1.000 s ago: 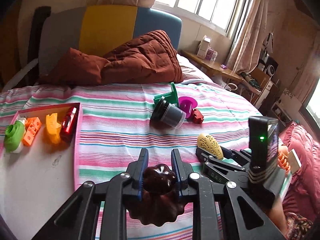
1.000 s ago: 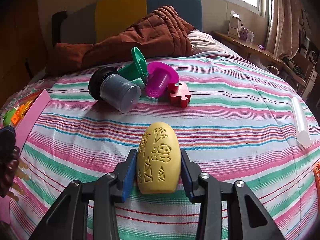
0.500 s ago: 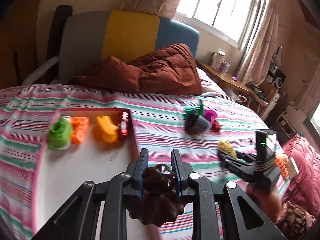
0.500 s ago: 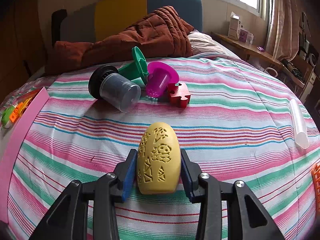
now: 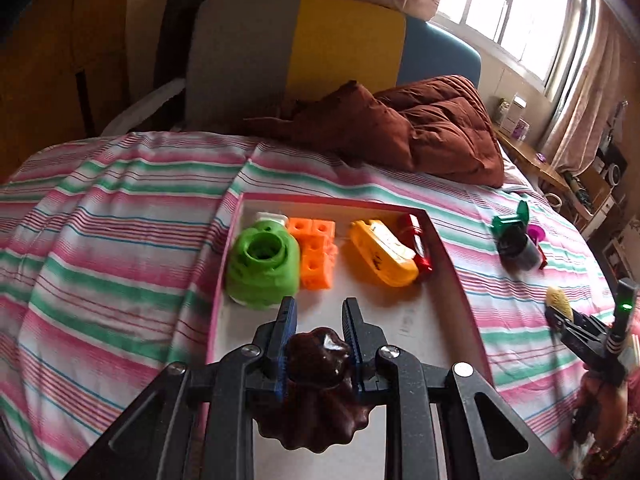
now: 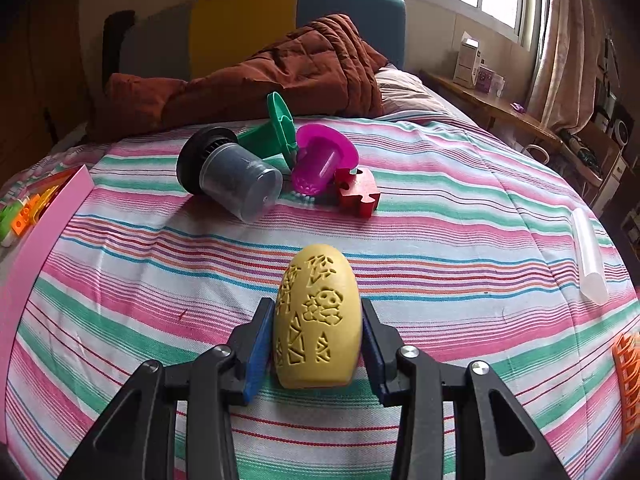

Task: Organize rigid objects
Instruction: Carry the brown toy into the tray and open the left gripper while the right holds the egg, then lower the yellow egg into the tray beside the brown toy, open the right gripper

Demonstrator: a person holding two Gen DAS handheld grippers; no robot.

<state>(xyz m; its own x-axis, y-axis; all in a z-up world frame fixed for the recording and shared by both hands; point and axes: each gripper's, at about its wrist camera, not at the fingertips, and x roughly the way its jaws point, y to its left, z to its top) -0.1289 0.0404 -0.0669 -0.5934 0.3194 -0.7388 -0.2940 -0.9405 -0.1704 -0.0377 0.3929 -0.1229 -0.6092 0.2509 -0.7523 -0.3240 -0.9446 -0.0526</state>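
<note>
My left gripper (image 5: 318, 314) is shut on a dark brown fluted mould (image 5: 318, 384) and holds it over the near part of a pink-rimmed tray (image 5: 452, 264). At the tray's far end lie a green piece (image 5: 264, 266), an orange block (image 5: 316, 254), a yellow toy (image 5: 384, 252) and a red toy (image 5: 418, 240). My right gripper (image 6: 318, 312) is shut on a yellow carved egg-shaped piece (image 6: 318, 320) above the striped bed; it also shows in the left wrist view (image 5: 560, 314), right of the tray.
On the bed beyond the egg lie a dark cup (image 6: 230, 172), a green piece (image 6: 276, 128), a magenta cup (image 6: 320, 160) and a red puzzle piece (image 6: 358, 190). A clear tube (image 6: 588, 256) and an orange item (image 6: 628, 376) lie right. A brown quilt (image 6: 280, 76) is behind.
My left gripper has swung left with the mould, from over the tray's right rim to over its middle. The right gripper has stayed put with the egg.
</note>
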